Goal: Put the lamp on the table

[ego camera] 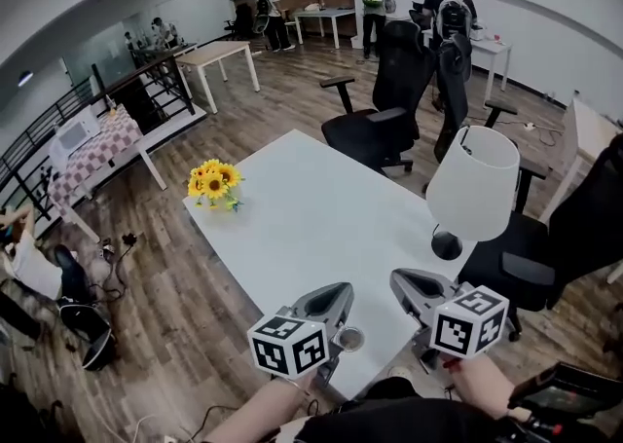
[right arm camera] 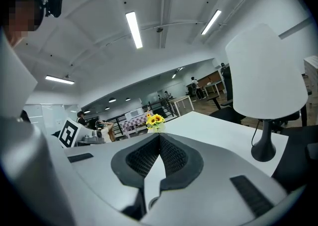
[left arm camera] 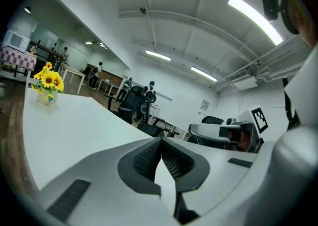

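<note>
head view: lamp [ego camera: 474, 188] stands upright on the table [ego camera: 311, 227], its black base at the table's right edge, centre right of the frame, white shade above it. right gripper view confirms the base rests on the white top, lower right of the frame, with a cord trailing from it. judgement: the edge position likely suits the cord running off that side. the task's end state appears met.

left gripper [ego camera: 336, 297] and right gripper [ego camera: 409, 282] sit side by side at the bottom centre of the frame, over the table's near edge and well apart from the lamp. left gripper view shows its fingers [left arm camera: 149, 158] pressed together with nothing between them. right gripper view shows the same: fingers [right arm camera: 171, 156] closed on each other, empty. judgement: both are held low and closed because no grasp is in hand.

flowers [ego camera: 214, 181] stand near the table's left edge, well apart from the lamp, and do not obstruct it.

count: one lamp, one table in use, one bunch of flowers, two grippers, each with one marker cube. at least three black chairs [ego camera: 389, 105] stand past the table's far and right sides.
</note>
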A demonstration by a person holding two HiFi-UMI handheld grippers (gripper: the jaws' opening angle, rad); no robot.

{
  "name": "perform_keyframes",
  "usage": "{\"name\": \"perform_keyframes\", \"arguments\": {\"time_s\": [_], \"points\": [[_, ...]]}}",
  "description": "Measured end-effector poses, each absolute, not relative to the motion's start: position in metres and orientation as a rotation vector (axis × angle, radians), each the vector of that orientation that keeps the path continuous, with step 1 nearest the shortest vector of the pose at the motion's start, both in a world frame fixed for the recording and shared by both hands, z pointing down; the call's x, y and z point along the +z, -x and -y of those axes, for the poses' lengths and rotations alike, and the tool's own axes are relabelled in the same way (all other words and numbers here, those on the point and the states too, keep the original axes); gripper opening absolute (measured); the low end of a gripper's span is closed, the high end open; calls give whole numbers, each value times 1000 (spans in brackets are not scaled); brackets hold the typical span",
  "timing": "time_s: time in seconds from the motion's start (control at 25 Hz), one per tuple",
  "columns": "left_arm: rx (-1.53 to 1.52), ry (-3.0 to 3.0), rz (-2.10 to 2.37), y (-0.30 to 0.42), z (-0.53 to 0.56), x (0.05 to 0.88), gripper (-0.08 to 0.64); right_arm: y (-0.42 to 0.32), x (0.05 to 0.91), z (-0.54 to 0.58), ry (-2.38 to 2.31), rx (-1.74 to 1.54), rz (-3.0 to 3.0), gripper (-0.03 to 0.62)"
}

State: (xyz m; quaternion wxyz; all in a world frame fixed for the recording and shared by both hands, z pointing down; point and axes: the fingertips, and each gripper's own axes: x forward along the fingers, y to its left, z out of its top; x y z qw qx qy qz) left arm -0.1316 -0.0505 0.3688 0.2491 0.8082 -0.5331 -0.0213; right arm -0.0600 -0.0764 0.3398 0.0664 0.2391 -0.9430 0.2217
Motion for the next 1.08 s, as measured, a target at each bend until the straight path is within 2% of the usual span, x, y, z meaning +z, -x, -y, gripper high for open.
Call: {"name": "perform_keyframes", "arguments": {"time_s": [0.52,1.08], "points": [[-74,-2122,1559,168,38,375,13,91,362,71,-627,636,2800,15],[-72,-2098,1564,176,44,381,14,104,365,77,-593,647,2794,15]]}}
